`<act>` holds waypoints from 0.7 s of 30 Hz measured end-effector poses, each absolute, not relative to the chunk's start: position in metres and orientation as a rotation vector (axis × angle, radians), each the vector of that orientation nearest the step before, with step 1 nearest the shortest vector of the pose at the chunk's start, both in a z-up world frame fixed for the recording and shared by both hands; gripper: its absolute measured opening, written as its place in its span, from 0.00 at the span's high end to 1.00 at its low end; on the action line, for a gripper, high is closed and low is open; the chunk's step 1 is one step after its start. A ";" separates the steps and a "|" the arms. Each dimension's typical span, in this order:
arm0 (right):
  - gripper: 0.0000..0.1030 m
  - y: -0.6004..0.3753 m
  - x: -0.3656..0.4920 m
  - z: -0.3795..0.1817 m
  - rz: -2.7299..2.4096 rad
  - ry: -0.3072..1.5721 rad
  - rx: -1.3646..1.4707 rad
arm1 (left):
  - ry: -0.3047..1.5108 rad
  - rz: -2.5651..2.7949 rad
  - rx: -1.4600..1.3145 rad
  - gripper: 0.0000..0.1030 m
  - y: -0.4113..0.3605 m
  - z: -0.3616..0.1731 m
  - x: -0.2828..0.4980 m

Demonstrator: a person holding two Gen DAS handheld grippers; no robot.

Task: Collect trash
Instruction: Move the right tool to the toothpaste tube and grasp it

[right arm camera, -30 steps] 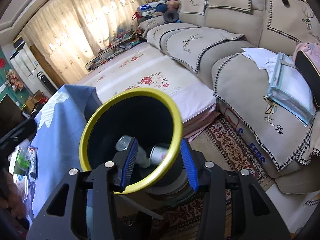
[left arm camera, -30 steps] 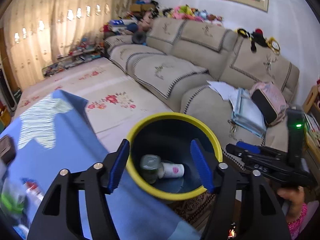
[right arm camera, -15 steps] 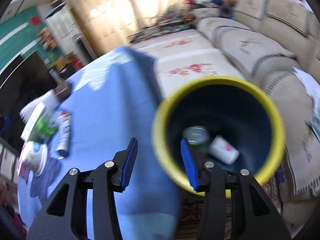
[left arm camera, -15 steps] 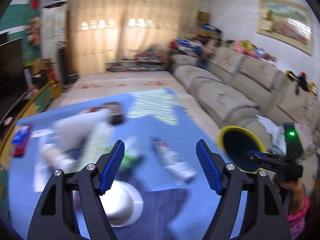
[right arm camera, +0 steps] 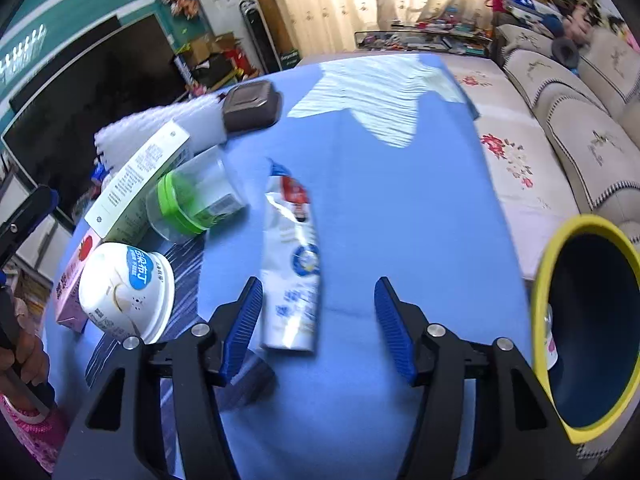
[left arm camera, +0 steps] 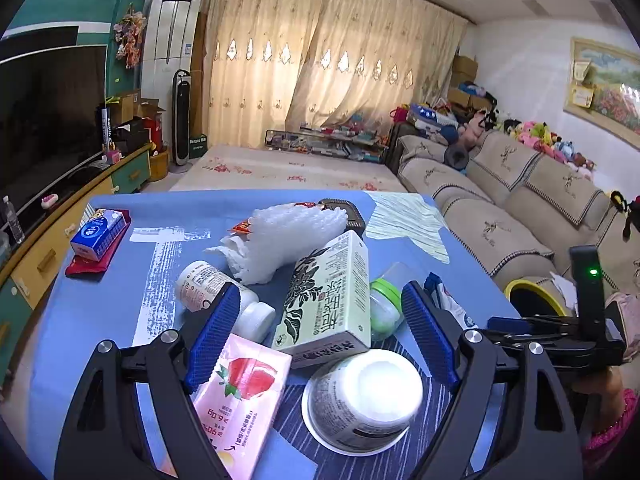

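Covering most of both frames, blue cloth-draped table (left arm camera: 120, 280) carries the litter pile. Beige sectional sofa (left arm camera: 500, 184) runs along the right of the left wrist view. Yellow-rimmed dark blue trash bin (right arm camera: 580, 320) sits at the right edge of the right wrist view, just off the table edge, with a little trash visible inside near the rim; the same bin shows small at the right in the left wrist view (left arm camera: 534, 300).

Left gripper (left arm camera: 320, 332), lower centre, fingers spread wide and released, nothing between the pads. Green-and-white printed drink carton (left arm camera: 332, 296) lies in the gap between them, not touched. White bubble-wrap wad (left arm camera: 288, 240) sits behind it, centre frame. White upturned pudding cup (left arm camera: 364, 396) rests low centre, next to pink strawberry tissue packet (left arm camera: 240, 392) at lower left.

Right gripper (right arm camera: 318, 320), lower centre, fingers likewise parted and empty. White-and-blue squeezed tube (right arm camera: 294, 264) lies flat between them, nearer the left finger; contact cannot be told. Clear jar with green lid (right arm camera: 192, 200) lies on its side, left of centre.
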State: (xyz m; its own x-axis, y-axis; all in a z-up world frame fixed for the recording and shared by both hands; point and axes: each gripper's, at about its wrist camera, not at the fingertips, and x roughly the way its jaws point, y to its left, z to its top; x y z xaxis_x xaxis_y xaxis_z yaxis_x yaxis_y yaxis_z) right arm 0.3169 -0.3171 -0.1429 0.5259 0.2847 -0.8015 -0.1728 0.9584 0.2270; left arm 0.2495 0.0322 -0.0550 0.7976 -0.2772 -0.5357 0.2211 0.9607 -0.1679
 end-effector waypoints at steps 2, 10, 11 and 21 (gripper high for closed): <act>0.44 -0.306 0.322 -0.145 0.281 0.990 0.107 | 0.578 -0.274 -0.114 0.19 0.034 -0.058 0.252; 0.49 -0.282 0.325 -0.149 0.194 0.971 -0.042 | 0.603 -0.293 -0.169 0.17 0.041 -0.065 0.256; 0.55 -0.280 0.324 -0.149 0.181 0.966 -0.065 | 0.605 -0.289 -0.167 0.17 0.041 -0.066 0.256; 0.81 -0.291 0.312 -0.146 0.174 0.937 -0.029 | 0.603 -0.266 -0.169 0.17 0.042 -0.071 0.255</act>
